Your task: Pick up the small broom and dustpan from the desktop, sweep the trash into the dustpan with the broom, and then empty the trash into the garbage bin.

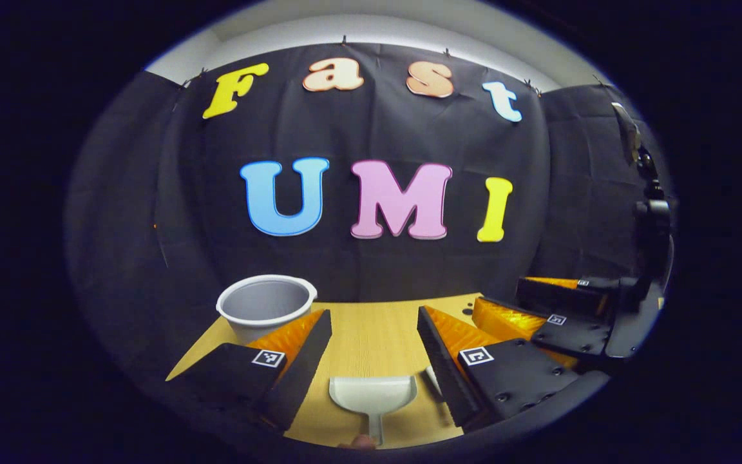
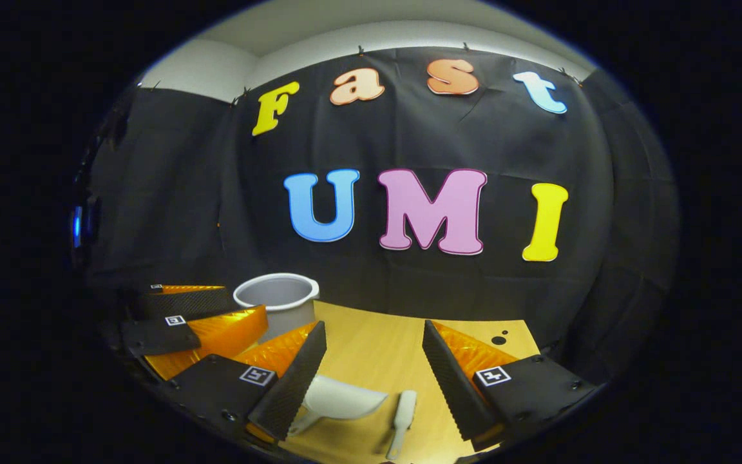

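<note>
Left gripper view: bin [image 1: 266, 306] looks empty, dustpan [image 1: 373, 393] too; both tools agape.

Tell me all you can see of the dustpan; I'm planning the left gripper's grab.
The dustpan is small, white and plastic-looking, with a shallow scoop and a thin straight handle. It lies flat on the wooden desk, mouth toward the far wall, handle toward the camera. It sits between the left gripper's open fingers, which do not touch it.

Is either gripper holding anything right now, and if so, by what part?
Nothing is held. Both the left gripper and right gripper are open above the table; dustpan and broom lie untouched.
</note>
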